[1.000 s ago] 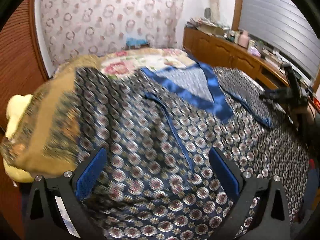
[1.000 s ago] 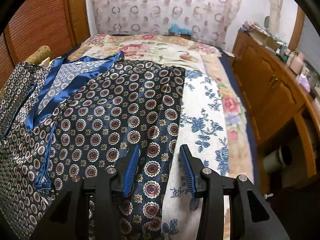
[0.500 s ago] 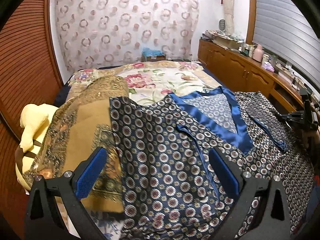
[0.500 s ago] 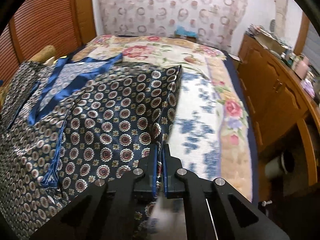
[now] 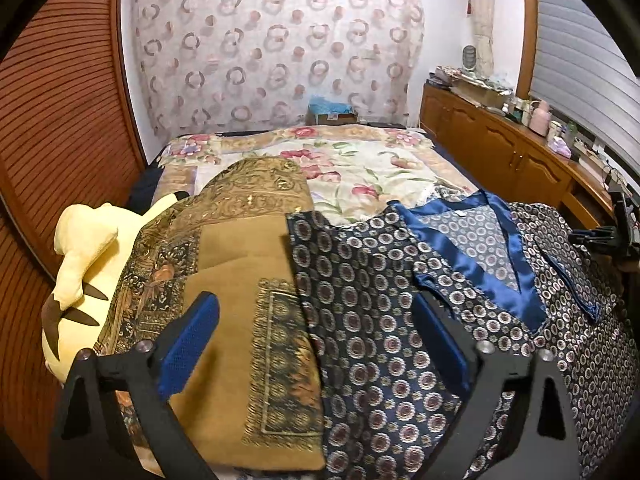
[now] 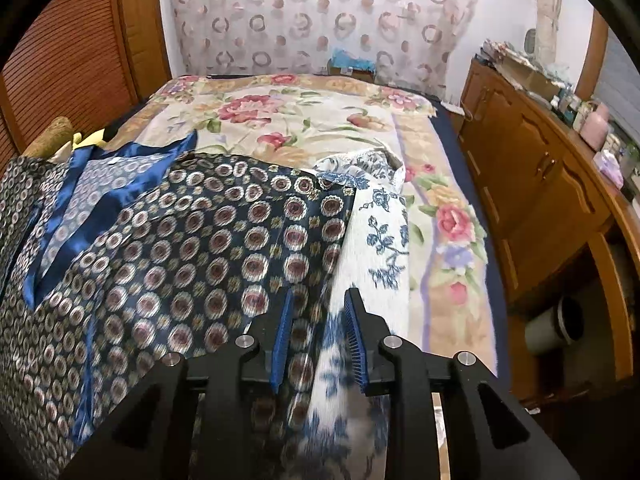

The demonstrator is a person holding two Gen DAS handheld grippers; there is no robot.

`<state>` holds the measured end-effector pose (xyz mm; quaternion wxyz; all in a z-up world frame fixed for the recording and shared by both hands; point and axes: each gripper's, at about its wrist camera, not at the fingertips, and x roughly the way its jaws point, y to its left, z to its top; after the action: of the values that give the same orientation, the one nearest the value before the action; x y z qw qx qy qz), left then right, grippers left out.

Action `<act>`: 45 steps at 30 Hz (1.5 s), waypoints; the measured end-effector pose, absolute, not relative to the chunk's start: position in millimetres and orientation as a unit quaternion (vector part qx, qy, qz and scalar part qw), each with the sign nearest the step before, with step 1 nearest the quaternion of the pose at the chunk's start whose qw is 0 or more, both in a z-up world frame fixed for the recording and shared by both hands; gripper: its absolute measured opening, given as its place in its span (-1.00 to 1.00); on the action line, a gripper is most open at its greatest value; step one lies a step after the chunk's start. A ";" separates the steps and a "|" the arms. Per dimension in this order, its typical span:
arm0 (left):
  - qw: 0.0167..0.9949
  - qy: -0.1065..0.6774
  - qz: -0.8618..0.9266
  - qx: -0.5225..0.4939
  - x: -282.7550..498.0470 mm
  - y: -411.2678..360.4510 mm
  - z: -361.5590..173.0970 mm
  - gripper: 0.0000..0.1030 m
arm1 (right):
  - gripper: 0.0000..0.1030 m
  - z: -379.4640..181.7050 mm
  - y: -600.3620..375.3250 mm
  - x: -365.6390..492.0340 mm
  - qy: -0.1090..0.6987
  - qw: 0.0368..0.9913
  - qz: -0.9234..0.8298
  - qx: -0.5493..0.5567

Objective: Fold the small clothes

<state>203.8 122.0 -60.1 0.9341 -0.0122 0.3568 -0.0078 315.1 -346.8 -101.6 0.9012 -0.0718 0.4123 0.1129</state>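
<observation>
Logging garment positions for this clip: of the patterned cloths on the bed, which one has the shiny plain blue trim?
The navy medallion-print garment, with satin-blue neckline bands; the brown-gold cloth and white blue-floral cloth have none.

— What fills the bedroom's far wall?
— A ring-patterned curtain [image 5: 276, 52], behind a floral-covered bed [image 6: 304, 120].
— And the sides?
— Cluttered wooden cabinets [image 5: 500, 152], slatted wooden doors [image 5: 60, 120].
</observation>
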 end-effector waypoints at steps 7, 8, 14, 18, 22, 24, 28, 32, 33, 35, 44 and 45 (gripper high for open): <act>0.926 0.376 -0.011 -0.037 222.1 137.2 -68.1 0.23 | 0.12 -108.4 -354.2 331.8 0.401 0.907 0.113 -0.051; 0.926 0.377 -0.011 -0.038 225.5 137.9 -68.3 0.21 | 0.13 -109.1 -354.3 331.6 0.398 0.909 0.113 -0.050; 0.922 0.385 -0.027 -0.040 246.2 136.7 -67.2 -0.01 | 0.14 -113.6 -353.2 329.0 0.395 0.910 0.113 -0.050; 0.921 0.386 -0.038 -0.044 257.6 134.6 -66.1 -0.32 | 0.14 -112.1 -354.0 329.5 0.394 0.911 0.111 -0.050; 0.918 0.393 -0.039 -0.045 266.8 132.1 -68.0 -0.40 | 0.14 -112.0 -353.4 329.5 0.394 0.911 0.110 -0.050; 0.917 0.395 -0.037 -0.041 267.5 130.3 -69.1 -0.40 | 0.14 -112.2 -353.6 329.5 0.394 0.911 0.110 -0.050; 0.914 0.399 -0.059 -0.039 265.6 123.8 -69.7 -0.90 | 0.14 -112.3 -353.7 329.5 0.393 0.911 0.110 -0.050; 0.916 0.391 -0.084 -0.037 257.9 115.0 -65.5 -0.95 | 0.14 -111.6 -353.5 331.3 0.395 0.911 0.110 -0.053; 0.917 0.387 -0.089 -0.038 255.3 113.3 -64.0 -0.96 | 0.14 -110.3 -353.5 333.9 0.400 0.908 0.116 -0.051; 0.919 0.381 -0.096 -0.043 250.1 110.1 -61.6 -0.96 | -0.01 -108.1 -353.3 339.7 0.408 0.903 0.123 -0.052; 0.923 0.362 -0.120 -0.046 216.3 92.1 -51.6 -0.97 | -0.95 -89.3 -322.0 330.0 0.394 0.896 0.178 -0.099; 0.925 0.358 -0.121 -0.046 211.1 90.8 -49.3 -0.97 | -0.96 -82.8 -320.3 322.8 0.383 0.900 0.185 -0.099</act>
<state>211.1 90.8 -49.3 0.9246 -0.0463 0.3584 -0.1206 322.8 -320.3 -82.8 0.8996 -0.0989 0.3831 0.1848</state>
